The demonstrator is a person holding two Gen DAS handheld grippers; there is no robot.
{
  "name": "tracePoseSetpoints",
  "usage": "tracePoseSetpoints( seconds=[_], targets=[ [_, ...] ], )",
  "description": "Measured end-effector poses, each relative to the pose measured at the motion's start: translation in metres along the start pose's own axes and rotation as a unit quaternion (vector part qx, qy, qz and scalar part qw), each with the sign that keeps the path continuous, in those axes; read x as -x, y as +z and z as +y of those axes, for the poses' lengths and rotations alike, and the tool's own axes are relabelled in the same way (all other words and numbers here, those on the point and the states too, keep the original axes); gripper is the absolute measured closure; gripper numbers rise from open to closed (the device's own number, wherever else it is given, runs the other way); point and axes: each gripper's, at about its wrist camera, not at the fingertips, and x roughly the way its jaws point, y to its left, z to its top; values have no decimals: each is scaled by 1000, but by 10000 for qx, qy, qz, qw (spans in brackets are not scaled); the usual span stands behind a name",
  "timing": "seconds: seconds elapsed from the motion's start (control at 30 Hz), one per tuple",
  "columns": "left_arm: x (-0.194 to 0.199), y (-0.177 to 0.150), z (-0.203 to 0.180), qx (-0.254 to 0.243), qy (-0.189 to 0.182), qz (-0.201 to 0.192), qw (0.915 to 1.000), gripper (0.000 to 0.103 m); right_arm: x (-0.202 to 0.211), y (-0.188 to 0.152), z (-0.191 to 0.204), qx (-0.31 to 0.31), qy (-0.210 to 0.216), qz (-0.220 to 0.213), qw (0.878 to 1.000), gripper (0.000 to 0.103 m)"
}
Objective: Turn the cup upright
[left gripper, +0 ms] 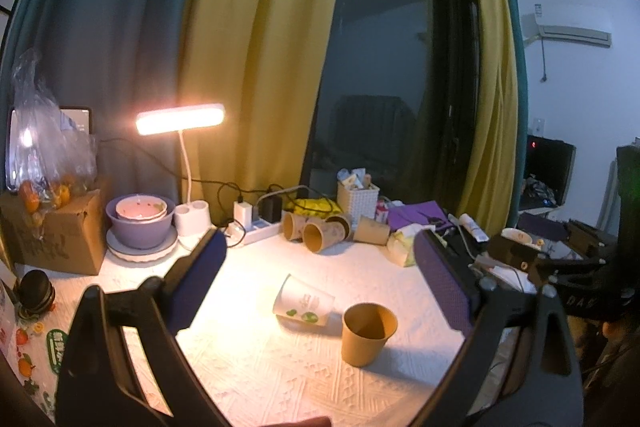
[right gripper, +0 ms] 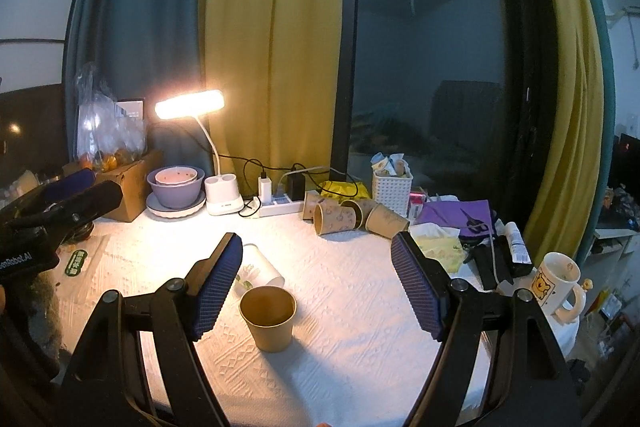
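Note:
A white paper cup with green print [left gripper: 305, 303] lies on its side on the white tablecloth, next to an upright brown paper cup [left gripper: 367, 333]. In the right wrist view the white cup [right gripper: 258, 265] lies behind the brown cup [right gripper: 269, 317], partly hidden by my finger pad. My left gripper [left gripper: 320, 279] is open and empty, held above and in front of both cups. My right gripper [right gripper: 316, 283] is open and empty, with the brown cup low between its fingers, nearer the left one. The left gripper also shows at the left edge of the right wrist view [right gripper: 76, 199].
Several brown cups [left gripper: 320, 233] lie on their sides at the back by a power strip [left gripper: 256, 227]. A lit desk lamp [left gripper: 180, 121], stacked purple bowls [left gripper: 140, 223], a cardboard box [left gripper: 56, 235], a white basket [left gripper: 357, 197], tissues [left gripper: 402, 245] and a mug [right gripper: 556, 279] ring the cloth.

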Motion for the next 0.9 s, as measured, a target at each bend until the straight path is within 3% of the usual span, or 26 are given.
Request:
tracePoseSetpoints(
  seconds=[0.9],
  targets=[
    [1,-4,-7,12,-108,66,9999,8,-10,-9,2,-23,81,130,9999,23]
  ],
)
